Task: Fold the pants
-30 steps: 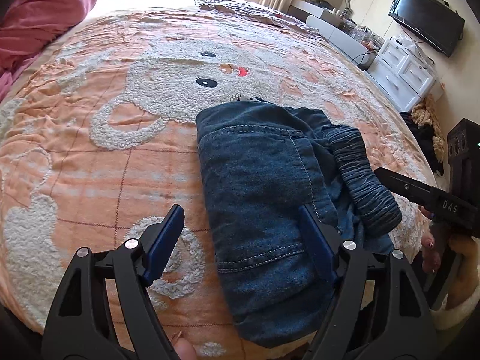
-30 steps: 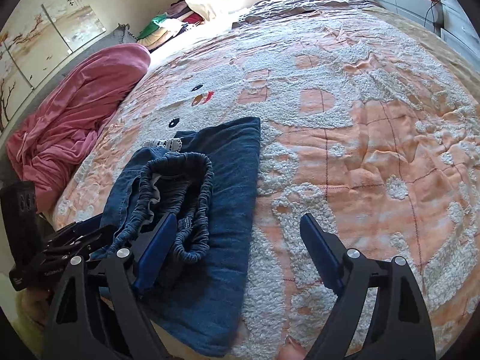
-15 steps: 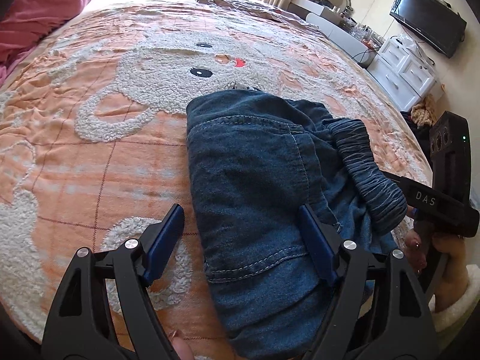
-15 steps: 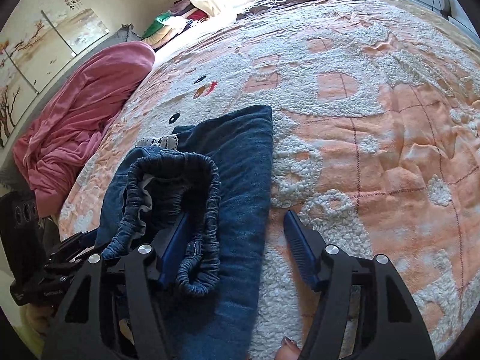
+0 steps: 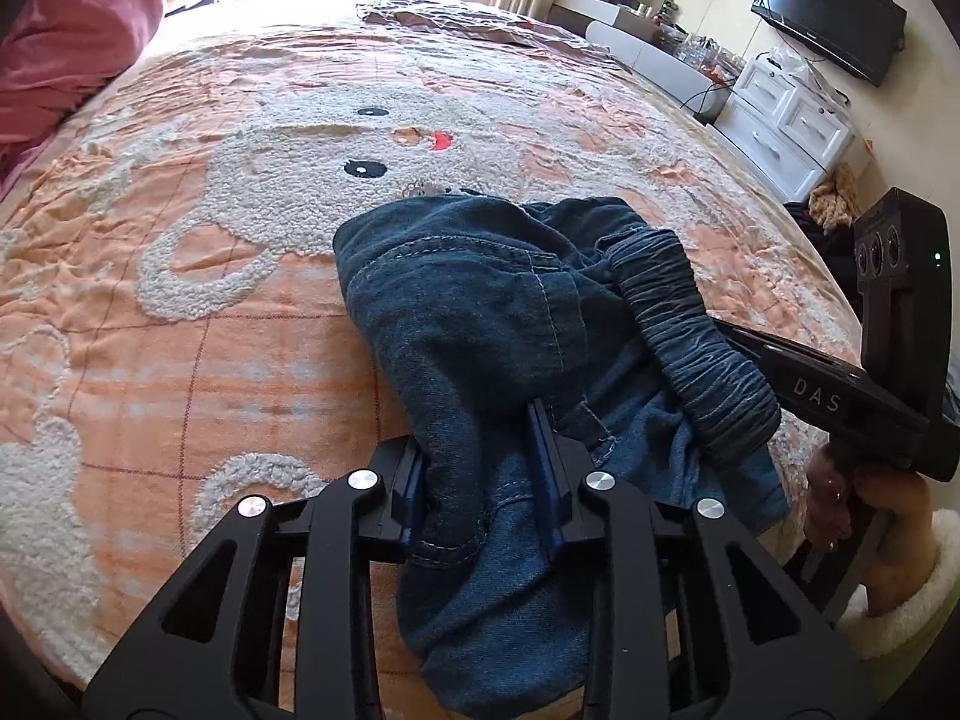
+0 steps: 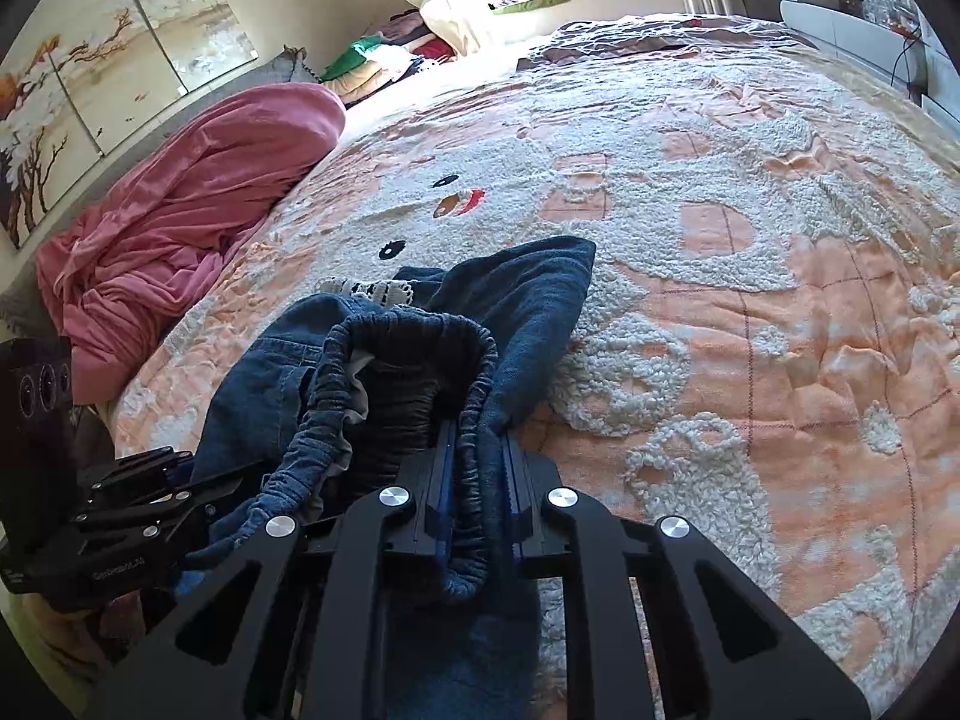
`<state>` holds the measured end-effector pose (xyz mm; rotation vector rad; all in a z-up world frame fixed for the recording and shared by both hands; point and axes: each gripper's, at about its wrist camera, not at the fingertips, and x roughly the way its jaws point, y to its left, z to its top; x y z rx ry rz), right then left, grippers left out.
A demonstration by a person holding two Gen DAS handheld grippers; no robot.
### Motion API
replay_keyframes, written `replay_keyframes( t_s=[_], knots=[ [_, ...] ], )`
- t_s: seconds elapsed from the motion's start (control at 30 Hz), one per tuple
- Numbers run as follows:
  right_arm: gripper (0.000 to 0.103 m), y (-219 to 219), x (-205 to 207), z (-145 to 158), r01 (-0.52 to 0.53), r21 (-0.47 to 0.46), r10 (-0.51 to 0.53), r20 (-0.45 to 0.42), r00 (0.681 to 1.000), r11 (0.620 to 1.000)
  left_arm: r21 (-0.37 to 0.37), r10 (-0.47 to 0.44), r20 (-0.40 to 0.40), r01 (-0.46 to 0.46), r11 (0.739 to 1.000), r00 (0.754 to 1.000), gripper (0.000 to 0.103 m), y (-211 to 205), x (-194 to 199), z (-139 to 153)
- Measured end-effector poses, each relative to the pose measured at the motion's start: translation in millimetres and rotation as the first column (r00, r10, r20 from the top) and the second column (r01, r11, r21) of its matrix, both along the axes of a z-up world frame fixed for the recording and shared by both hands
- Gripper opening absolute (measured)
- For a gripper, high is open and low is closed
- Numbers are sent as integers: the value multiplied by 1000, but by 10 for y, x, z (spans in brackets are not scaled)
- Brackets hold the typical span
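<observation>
- my left tool is clamped on a bunched fold of the denim pants, at the near end of the bundle, with cloth pinched between its two blue pads.
- my right tool is clamped on the gathered elastic waistband, the band running straight down between its pads.
- the pants lie in a loose, partly folded heap near the edge of the bed, on the orange blanket with its fluffy white cartoon figure; the figure's black eyes and red mouth sit just beyond the heap.
- in the left wrist view the waistband lies to the right of the heap, draped over the dark body of my right tool, which my right hand grips from below in a fleecy cuff.
- in the right wrist view a wide flap of denim stands up beyond the waistband, and a strip of white lace peeks out behind the heap.
- my left tool shows at the lower left of that view, pressed against the denim.
- a rumpled pink blanket is piled at the head of the bed, well apart from the pants.
- a white dresser and a wall-mounted tv stand beyond the far side of the bed.
</observation>
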<state>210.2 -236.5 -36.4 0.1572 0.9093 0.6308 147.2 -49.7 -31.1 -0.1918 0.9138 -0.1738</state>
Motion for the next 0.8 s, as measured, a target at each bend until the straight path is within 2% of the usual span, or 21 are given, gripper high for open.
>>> replay_keyframes(
  t_s=[0.13, 0.33, 0.5, 0.57, 0.67, 0.8],
  knots=[
    [10, 25, -17, 74, 2, 10, -2, 14, 1000, 1000, -4, -7, 33, 7, 1000, 999, 13, -9, -32, 110],
    [10, 239, 27, 329, -34, 23, 33, 58, 998, 999, -3, -3, 81, 3, 1000, 997, 13, 68, 12, 322],
    [10, 595, 273, 531, -59, 38, 55, 88, 995, 998, 4, 65, 126, -66, 998, 990, 13, 399, 173, 507],
    [10, 755, 404, 562, -64, 47, 59, 86, 995, 997, 29, 81, 139, -86, 996, 987, 13, 522, 257, 561],
    [10, 1006, 620, 527, -63, 48, 60, 66, 996, 997, 65, 101, 136, -110, 992, 986, 13, 690, 434, 538],
    [10, 1284, 857, 336, -55, 14, 54, 22, 998, 998, 73, 132, 101, -140, 987, 986, 13, 903, 643, 330]
  ],
)
